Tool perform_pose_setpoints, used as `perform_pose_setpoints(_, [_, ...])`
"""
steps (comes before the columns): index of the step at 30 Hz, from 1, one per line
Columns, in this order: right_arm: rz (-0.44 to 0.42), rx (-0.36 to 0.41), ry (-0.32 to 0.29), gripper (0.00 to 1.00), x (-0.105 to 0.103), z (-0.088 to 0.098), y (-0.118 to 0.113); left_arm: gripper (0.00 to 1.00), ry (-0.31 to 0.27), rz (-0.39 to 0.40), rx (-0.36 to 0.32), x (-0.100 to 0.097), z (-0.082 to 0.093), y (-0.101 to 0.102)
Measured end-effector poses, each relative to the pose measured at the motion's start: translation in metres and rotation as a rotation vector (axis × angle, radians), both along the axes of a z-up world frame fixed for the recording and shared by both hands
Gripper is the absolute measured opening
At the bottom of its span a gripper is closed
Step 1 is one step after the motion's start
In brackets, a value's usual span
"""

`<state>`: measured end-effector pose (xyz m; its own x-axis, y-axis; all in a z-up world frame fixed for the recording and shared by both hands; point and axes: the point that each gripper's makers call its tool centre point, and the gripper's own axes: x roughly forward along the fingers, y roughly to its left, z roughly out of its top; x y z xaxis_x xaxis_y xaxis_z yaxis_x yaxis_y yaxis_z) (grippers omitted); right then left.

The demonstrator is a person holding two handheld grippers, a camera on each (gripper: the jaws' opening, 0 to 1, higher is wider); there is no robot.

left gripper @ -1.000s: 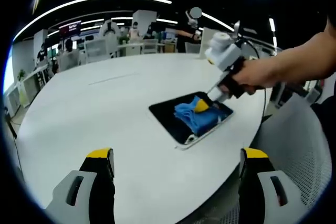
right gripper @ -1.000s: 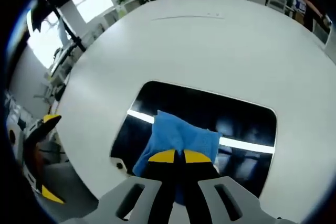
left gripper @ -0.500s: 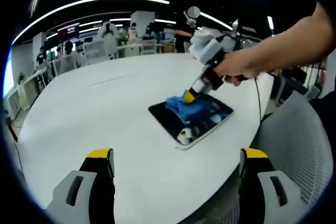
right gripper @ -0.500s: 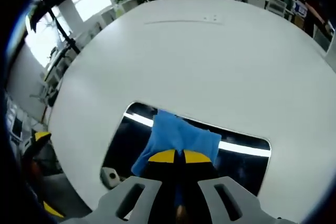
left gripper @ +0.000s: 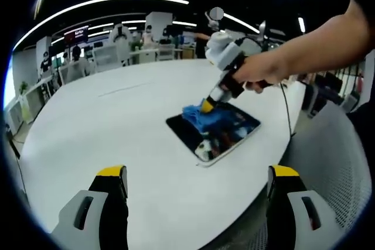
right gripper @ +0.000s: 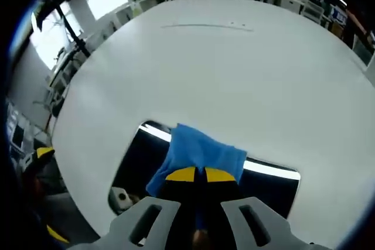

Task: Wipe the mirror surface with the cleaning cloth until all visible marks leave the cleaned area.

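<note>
Our right gripper (right gripper: 194, 175) pinches crumpled blue cleaning cloth (right gripper: 196, 151), pressing it on dark rectangular mirror (left gripper: 225, 136) atop round white table (left gripper: 117, 133). Our left gripper (left gripper: 196, 175) spread wide, holding nothing.

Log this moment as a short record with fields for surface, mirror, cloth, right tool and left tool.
surface: round white table
mirror: dark rectangular mirror flat on the table, near its edge
cloth: blue cleaning cloth pressed on the mirror's far end
right tool: right tool shut on the cloth, held by a hand
left tool: left tool open, hovering short of the mirror, holding nothing
</note>
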<state>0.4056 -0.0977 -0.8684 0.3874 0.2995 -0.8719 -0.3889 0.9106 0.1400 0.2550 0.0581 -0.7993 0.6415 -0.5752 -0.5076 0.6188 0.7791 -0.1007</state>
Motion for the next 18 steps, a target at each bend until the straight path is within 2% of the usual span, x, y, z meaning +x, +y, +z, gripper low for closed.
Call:
perform_pose_setpoints(5, [-0.02, 0.029, 0.031, 0.0, 0.0007, 0.0002, 0.0005, 0.99, 0.0, -0.005, 0.008, -0.0004, -0.0009, -0.0006])
perform_pose_setpoints(9, [-0.017, 0.034, 0.018, 0.0, -0.0004, -0.0002, 0.0004, 0.99, -0.013, 0.001, 0.021, 0.0008, -0.0005, 0.0008])
perform_pose_setpoints(12, [-0.035, 0.042, 0.016, 0.0, 0.0009, -0.0006, 0.0001, 1.0, 0.001, 0.005, 0.02, 0.0011, -0.0018, -0.0008])
perform_pose_setpoints(14, [-0.042, 0.044, 0.02, 0.0, 0.001, -0.0008, 0.0002, 1.0, -0.038, -0.007, 0.048, 0.0023, 0.0017, -0.0016])
perform_pose_setpoints(18, [-0.044, 0.048, 0.016, 0.0, 0.0, -0.001, 0.0004, 1.0, -0.034, -0.003, 0.044, 0.0024, 0.0022, -0.0012])
